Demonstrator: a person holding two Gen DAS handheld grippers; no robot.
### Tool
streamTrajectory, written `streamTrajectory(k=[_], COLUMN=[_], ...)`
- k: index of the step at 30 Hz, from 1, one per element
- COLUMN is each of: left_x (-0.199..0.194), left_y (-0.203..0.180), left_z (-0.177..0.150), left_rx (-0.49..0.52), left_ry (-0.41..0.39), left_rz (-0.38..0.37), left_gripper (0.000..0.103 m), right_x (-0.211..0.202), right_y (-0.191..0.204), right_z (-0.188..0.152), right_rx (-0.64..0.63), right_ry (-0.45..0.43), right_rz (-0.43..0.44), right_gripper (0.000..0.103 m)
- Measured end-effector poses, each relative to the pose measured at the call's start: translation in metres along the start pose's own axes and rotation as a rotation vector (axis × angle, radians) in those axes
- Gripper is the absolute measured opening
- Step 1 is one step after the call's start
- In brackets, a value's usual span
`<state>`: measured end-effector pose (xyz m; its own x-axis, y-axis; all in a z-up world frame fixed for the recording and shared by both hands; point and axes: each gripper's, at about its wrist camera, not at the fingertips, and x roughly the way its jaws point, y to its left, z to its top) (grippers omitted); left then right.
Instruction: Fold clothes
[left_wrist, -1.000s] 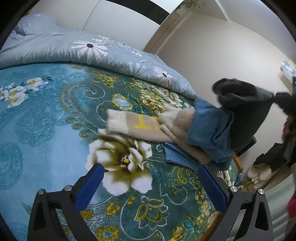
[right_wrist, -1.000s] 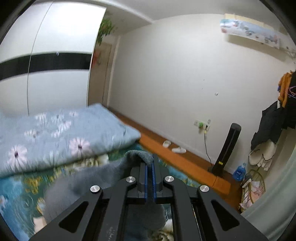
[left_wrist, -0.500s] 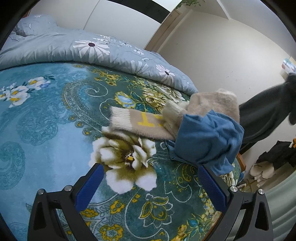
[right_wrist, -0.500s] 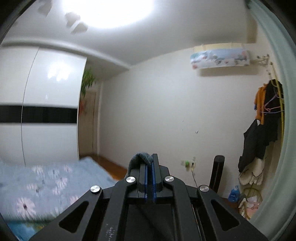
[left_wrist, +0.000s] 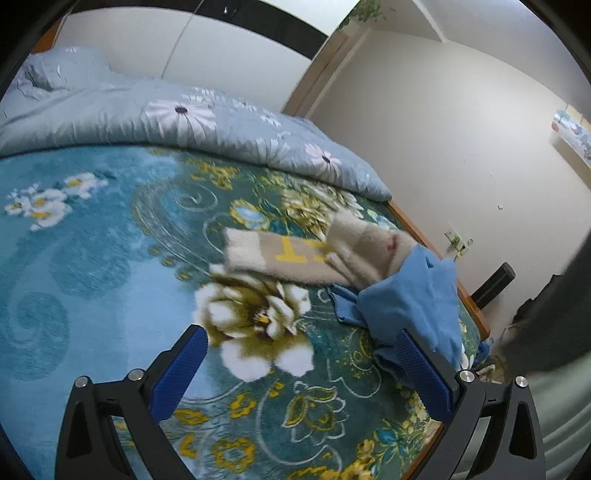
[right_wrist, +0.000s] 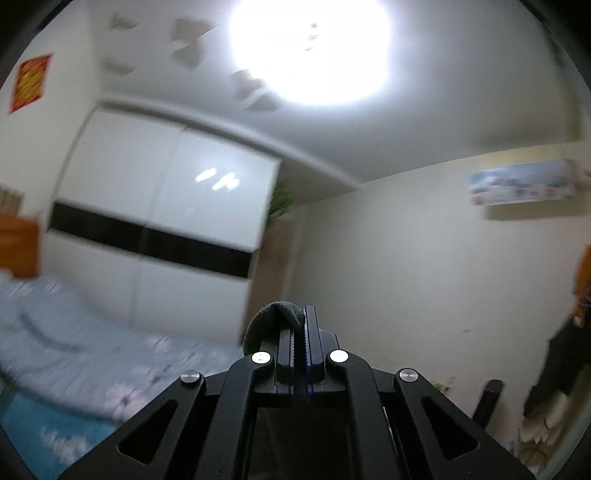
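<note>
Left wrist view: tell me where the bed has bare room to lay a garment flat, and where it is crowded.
The widest bare patch is the teal floral blanket, bordered by the grey daisy duvet behind, the beige sweater to its right and the open left gripper in front. The right edge is crowded: sweater and blue garment lie heaped together there.

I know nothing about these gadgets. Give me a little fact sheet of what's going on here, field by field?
Place: a bed covered by a teal floral blanket, with a folded grey-blue daisy quilt behind it
Clothes on the bed: a beige fuzzy garment with a yellow letter, and a blue garment bunched partly on top of it
Left gripper: open, empty, above the blanket
Right gripper: shut on a dark grey garment, raised
Folding: not yet done
</note>
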<state>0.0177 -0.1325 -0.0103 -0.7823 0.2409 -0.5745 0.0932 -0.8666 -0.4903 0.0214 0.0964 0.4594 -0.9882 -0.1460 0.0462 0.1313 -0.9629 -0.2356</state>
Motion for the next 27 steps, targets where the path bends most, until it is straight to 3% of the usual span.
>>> streamTrajectory(k=[4,8,12,16,22,24,27], left_x=[-0.04,-0.088,-0.144,-0.181,-0.2,-0.197,-0.191], left_y=[0.022,0.056,0.096,0.129,0.162,0.166,0.168], left_z=[-0.007,-0.012,-0.013,-0.016,-0.025,-0.025,-0.027], left_rx=[0.002,-0.026,-0.066,-0.133,-0.183,-0.197,-0.196], left_ry=[-0.051,-0.115,-0.205,-0.267,-0.269,-0.26,-0.241], left_rz=[0.032,0.076,0.182,0.244,0.314,0.314,0.31], left_gripper=[0.103,0.103,0.103,0.103,0.103,0.103,0.103], right_x=[0.013,0.032,0.033,0.025,0.008,0.011,0.036], right_y=[0.051,0.1,0.154,0.2,0.214,0.213,0.228], right_z=[-0.026,-0.05,-0.054,-0.024,0.006,-0.007,-0.046], right_rx=[-0.032,0.05,0.095,0.138,0.265,0.255,0.193], right_ry=[0.094,0.132,0.112,0.046,-0.021,0.01,0.139], right_rz=[0.153,0.316,0.506,0.639,0.754,0.749,0.728], right_gripper=[0.004,0.004,0.004,0.004,0.004,0.004,0.004])
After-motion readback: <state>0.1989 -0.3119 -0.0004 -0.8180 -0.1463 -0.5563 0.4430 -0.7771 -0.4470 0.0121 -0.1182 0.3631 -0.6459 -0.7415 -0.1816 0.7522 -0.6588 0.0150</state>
